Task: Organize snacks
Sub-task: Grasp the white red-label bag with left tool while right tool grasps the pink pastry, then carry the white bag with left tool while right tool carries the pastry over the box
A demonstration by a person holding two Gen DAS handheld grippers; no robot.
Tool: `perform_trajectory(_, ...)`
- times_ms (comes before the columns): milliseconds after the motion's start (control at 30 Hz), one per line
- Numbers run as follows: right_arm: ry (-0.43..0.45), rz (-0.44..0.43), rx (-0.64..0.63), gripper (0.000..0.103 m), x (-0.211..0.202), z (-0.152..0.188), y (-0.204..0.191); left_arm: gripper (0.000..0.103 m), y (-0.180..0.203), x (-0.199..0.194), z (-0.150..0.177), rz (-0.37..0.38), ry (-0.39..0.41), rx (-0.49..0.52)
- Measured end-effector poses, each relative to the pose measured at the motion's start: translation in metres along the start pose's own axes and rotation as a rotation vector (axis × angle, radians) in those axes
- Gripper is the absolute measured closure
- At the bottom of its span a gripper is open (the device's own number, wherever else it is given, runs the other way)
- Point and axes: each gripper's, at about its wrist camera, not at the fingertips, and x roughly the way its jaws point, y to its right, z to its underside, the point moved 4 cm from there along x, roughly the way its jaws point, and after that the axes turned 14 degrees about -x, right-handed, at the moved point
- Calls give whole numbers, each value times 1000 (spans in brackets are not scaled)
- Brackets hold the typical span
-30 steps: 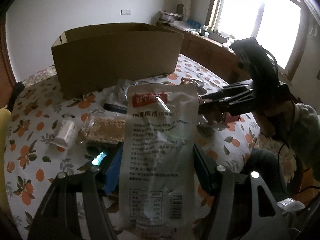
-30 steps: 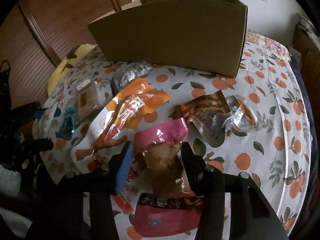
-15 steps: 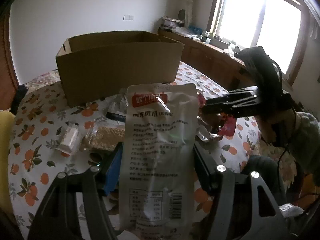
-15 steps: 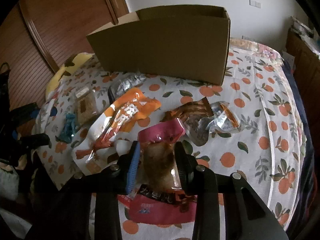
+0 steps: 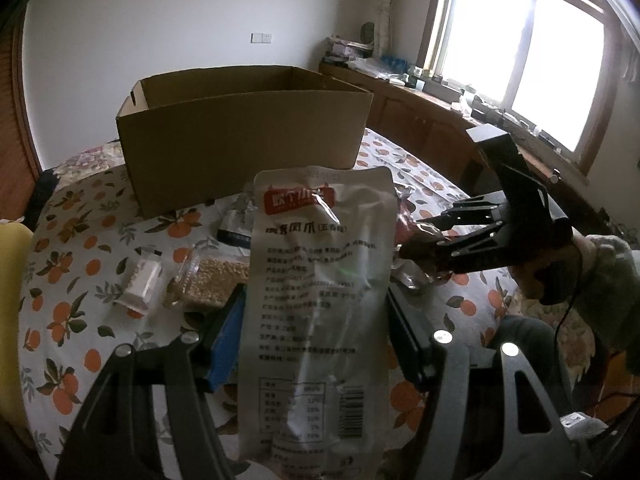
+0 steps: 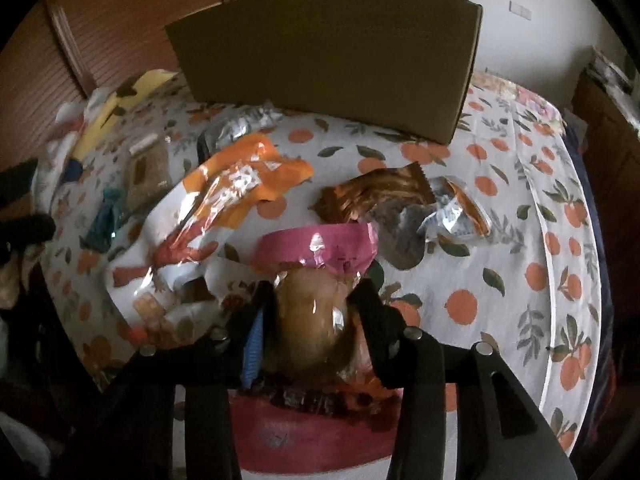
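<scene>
Currently the left gripper point(image 5: 316, 320) has its two fingers pressed against the sides of a white snack pouch point(image 5: 320, 300), which stands upright between them, its red label at the top and its printed text facing the camera. Behind the pouch sits an open cardboard box point(image 5: 244, 136) at the far side of a table covered with an orange-patterned cloth point(image 5: 72, 280). To the left of the pouch lie a clear pack of pale grains point(image 5: 212, 280) and a small white packet point(image 5: 142, 284), both flat on the cloth. On the right, the right gripper point(image 5: 434, 240) reaches in over the table, held by a gloved hand point(image 5: 560, 264). From its own camera, the right gripper point(image 6: 316, 312) clamps a pink snack pack point(image 6: 316, 300) with a brown lump showing through its clear window, lifted a little above the cloth. Farther away lie an orange and white bag point(image 6: 224, 200) to the left, a silver packet point(image 6: 240, 124) just in front of the box, and a brown wrapper point(image 6: 376, 196) touching a small clear packet point(image 6: 456, 212) to the right.
</scene>
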Motion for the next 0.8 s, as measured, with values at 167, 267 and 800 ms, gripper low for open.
perform_trajectory(167,52,-2,35,67,-14,1,5,38,-2,-2,-4,-5,19,-13)
perform_trajectory(267,95,2,23,68,-29,-6,2,38,-4,-7,-11,-8,45,-17)
perform_trajectory(800,284,72,-76,70,-90,-112,15,38,-13,-11,-114,-63,201,0)
